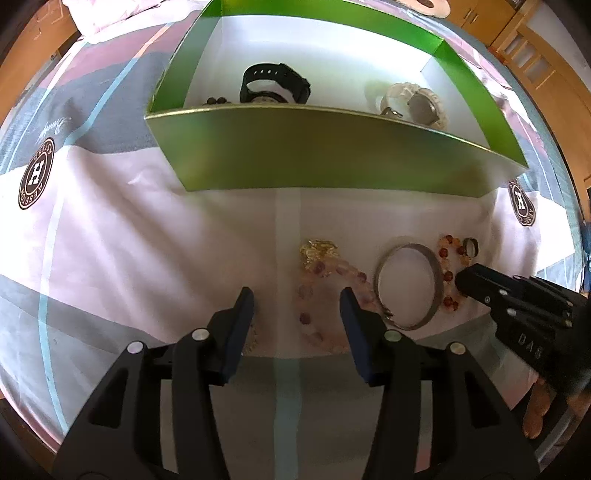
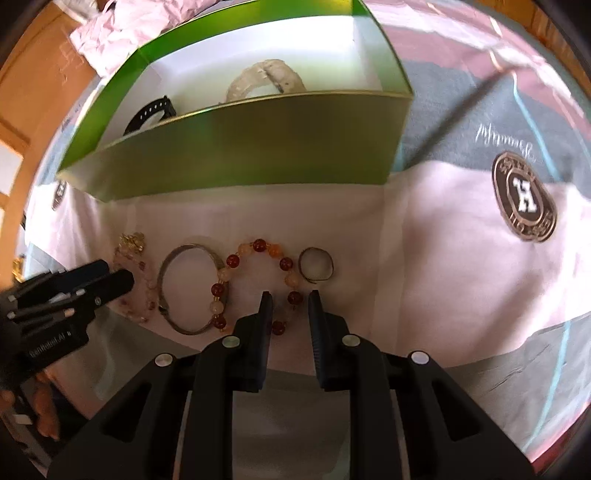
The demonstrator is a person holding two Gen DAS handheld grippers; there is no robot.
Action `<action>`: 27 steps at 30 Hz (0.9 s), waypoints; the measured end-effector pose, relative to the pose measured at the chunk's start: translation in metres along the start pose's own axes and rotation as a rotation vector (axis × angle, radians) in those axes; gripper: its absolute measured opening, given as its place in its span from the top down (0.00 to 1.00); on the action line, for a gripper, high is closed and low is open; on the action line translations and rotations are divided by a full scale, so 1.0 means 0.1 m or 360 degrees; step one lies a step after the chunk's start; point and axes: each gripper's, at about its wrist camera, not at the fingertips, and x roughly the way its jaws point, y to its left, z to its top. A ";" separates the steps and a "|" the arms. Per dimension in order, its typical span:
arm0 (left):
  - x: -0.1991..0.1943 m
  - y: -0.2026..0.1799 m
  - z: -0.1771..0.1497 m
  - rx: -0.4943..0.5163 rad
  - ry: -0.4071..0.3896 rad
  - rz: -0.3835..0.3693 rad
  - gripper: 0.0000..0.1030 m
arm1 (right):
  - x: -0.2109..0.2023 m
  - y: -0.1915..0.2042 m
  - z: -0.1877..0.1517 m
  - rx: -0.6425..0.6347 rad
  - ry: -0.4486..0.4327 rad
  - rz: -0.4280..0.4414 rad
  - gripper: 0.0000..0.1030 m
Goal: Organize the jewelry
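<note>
A green box (image 1: 325, 155) (image 2: 236, 155) stands on the bedsheet and holds a black watch (image 1: 275, 83) (image 2: 151, 112) and a white watch (image 1: 413, 103) (image 2: 266, 79). In front of it lie a pink bead bracelet (image 1: 314, 291) (image 2: 138, 280) with a gold charm, a silver bangle (image 1: 408, 286) (image 2: 192, 290), an amber bead bracelet (image 1: 448, 273) (image 2: 255, 284) and a small ring (image 1: 471, 246) (image 2: 316, 264). My left gripper (image 1: 297, 306) (image 2: 112, 275) is open over the pink bracelet. My right gripper (image 2: 290, 306) (image 1: 463, 282) is open around the amber bracelet's near side.
The sheet is pink and grey with round "H" logos (image 1: 36, 173) (image 2: 524, 197). Crumpled pink fabric (image 2: 122, 26) lies behind the box. Wooden furniture (image 1: 535, 55) stands at the far right.
</note>
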 end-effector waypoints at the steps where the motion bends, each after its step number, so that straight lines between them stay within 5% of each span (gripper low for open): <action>1: 0.01 0.00 0.00 0.0000 0.0001 0.0004 0.52 | 0.00 0.04 -0.01 -0.0035 -0.0011 -0.0038 0.81; 12: 0.04 -0.16 -0.05 0.0120 -0.0027 0.0126 0.54 | -0.03 0.12 -0.02 -0.0075 -0.0039 -0.0100 0.79; 21: 0.04 -0.36 -0.08 0.0156 -0.0036 0.0126 0.88 | 0.01 0.18 -0.02 -0.0099 -0.0051 -0.0130 0.78; 27: 0.02 -0.38 -0.08 0.0136 -0.0030 0.0099 0.91 | 0.04 0.20 -0.04 -0.0111 -0.0059 -0.0118 0.79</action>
